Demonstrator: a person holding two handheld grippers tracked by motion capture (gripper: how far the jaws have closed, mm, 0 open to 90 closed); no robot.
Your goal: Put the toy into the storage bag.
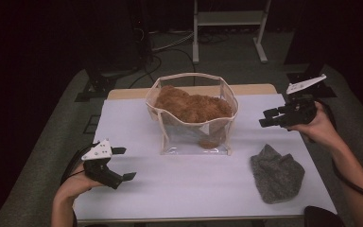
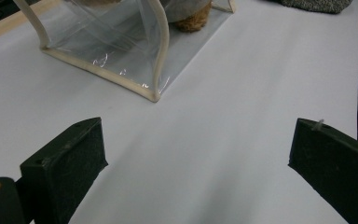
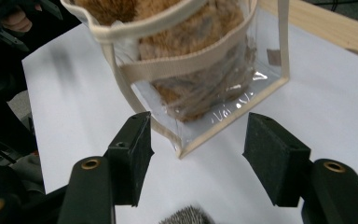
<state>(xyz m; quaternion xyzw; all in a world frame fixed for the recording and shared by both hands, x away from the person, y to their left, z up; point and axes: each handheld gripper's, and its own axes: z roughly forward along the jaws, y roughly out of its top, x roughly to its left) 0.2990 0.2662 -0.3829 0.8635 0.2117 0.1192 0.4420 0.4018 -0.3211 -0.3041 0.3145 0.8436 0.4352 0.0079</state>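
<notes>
Looks like a packing job: the clear bag (image 1: 194, 116) sits mid-table toward the far side, already stuffed with a brown plush toy (image 1: 191, 107), while the grey knit piece (image 1: 277, 173) lies on the near right, well apart from it. The right gripper (image 1: 267, 118) hangs just right of the bag, jaws apart and empty. The left gripper (image 1: 123, 163) rests near left, wide open, holding nothing. Next move is probably the right one dropping onto the grey piece and pinching it.
</notes>
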